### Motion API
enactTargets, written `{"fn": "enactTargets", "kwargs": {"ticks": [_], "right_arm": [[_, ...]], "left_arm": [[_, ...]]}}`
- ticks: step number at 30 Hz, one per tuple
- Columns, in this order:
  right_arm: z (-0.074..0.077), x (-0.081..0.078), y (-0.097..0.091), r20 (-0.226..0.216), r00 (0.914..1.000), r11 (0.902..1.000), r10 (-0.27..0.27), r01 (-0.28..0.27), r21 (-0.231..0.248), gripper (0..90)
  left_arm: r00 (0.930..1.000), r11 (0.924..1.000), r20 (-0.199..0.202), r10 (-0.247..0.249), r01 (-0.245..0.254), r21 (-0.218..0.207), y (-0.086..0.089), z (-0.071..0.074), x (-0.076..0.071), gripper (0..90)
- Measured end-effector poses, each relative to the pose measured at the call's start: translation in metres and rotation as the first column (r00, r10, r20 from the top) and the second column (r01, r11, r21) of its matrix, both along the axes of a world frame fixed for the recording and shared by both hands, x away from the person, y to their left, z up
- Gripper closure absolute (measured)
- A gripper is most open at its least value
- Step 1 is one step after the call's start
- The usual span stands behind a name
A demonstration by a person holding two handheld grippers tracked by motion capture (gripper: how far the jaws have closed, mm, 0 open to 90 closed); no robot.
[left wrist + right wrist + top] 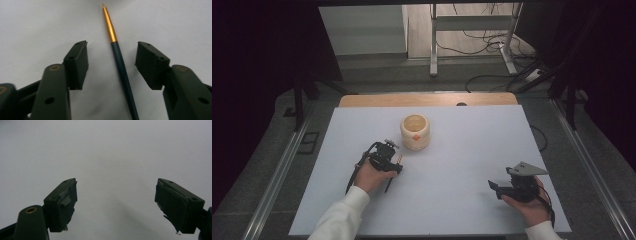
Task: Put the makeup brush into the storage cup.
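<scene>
White sheet over a wooden counter (362, 101), dark curtains at both sides, grey floor and trailing cables beyond.

Left tongs (112, 53) spread wide, low over the sheet, straddling a slim paintbrush (121, 65) without touching it. Brush flat on the sheet: dark teal handle between the two black pads, gold ferrule and pale pointed tip reaching past them, away from the camera. Left pad (76, 63) and right pad (150, 63) each well clear of the handle.

From the high view, left tongs (396, 159) gripped in the left hand (371, 176), white sleeve (343, 215) coming in from the bottom edge, black cable looping off to the left of the hand. Gold bit of the brush (399, 159) just visible at the tongs' front end, dark handle slanting back beside the hand.

Cream-coloured cup (415, 131) just beyond the left tongs, upright, open at the top, small orange mark on its near side. Near the tongs, not touching them.

Right tongs (116, 202) also spread wide, worn tape on the pads, bare white sheet between them. From the high view, right tongs (493, 186) held in the right hand (527, 205) at the sheet's near right, pointing left, grey three-cornered plate (526, 170) on top, well apart from cup and brush.

Strip of bare wood at the counter's far edge; metal frame legs (433, 45) on the floor beyond.
</scene>
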State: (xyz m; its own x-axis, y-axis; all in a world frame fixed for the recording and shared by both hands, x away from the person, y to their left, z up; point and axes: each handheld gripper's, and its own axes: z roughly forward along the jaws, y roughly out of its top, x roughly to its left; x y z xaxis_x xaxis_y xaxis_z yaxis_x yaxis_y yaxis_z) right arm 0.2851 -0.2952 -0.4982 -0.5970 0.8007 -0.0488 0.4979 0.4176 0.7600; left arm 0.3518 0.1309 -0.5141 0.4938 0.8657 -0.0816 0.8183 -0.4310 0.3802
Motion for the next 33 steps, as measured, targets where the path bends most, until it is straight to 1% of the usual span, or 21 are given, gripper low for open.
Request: {"fn": "enactTargets", "kwargs": {"ticks": [3,8,13,15,17,18,20,22,25,29,33], "right_arm": [[0.0,0.0,0.0,0.0,1.0,1.0,0.0,0.0,0.0,18.6],[0.0,0.0,0.0,0.001,1.0,1.0,0.0,0.0,-0.002,18.6],[0.0,0.0,0.0,-0.001,1.0,1.0,-0.002,0.002,-0.003,18.6],[0.0,0.0,0.0,-0.002,1.0,1.0,-0.002,0.002,-0.003,18.6],[0.0,0.0,0.0,-0.003,1.0,1.0,-0.002,0.002,-0.006,18.6],[0.0,0.0,0.0,-0.004,1.0,1.0,-0.003,0.003,-0.005,18.6],[0.0,0.0,0.0,-0.003,1.0,1.0,-0.005,0.005,-0.004,18.6],[0.0,0.001,0.0,-0.004,1.0,1.0,-0.005,0.005,-0.004,18.6],[-0.001,0.001,0.0,-0.005,1.0,1.0,-0.006,0.006,-0.005,18.6],[-0.001,0.001,0.0,-0.006,1.0,1.0,-0.007,0.007,-0.005,18.7],[-0.001,0.001,-0.001,-0.006,0.9999,0.9999,-0.009,0.009,-0.006,18.7]], "left_arm": [[1.0,0.9999,-0.001,-0.005,0.005,0.013,-0.002,0.0,0.001,46.4],[0.9998,0.9995,-0.012,-0.013,0.014,0.028,-0.008,0.002,0.001,56.6],[0.999,0.9996,-0.044,0.007,-0.005,0.029,-0.01,0.004,0.004,64.4],[0.998,0.9992,-0.056,0.028,-0.027,0.029,-0.011,0.004,0.005,67.4],[0.9962,0.9987,-0.076,0.041,-0.039,0.033,-0.013,0.005,0.006,72.7],[0.9957,0.9984,-0.081,0.045,-0.042,0.039,-0.014,0.006,0.007,75.8],[0.9953,0.9981,-0.087,0.042,-0.038,0.05,-0.016,0.006,0.008,78.0],[0.9945,0.9984,-0.097,0.04,-0.036,0.044,-0.017,0.006,0.008,82.3],[0.9935,0.9986,-0.108,0.036,-0.031,0.043,-0.016,0.007,0.01,83.3],[0.9929,0.9991,-0.113,0.037,-0.035,0.026,-0.015,0.007,0.01,83.5],[0.9937,0.9991,-0.108,0.028,-0.024,0.036,-0.015,0.007,0.01,83.6]]}}
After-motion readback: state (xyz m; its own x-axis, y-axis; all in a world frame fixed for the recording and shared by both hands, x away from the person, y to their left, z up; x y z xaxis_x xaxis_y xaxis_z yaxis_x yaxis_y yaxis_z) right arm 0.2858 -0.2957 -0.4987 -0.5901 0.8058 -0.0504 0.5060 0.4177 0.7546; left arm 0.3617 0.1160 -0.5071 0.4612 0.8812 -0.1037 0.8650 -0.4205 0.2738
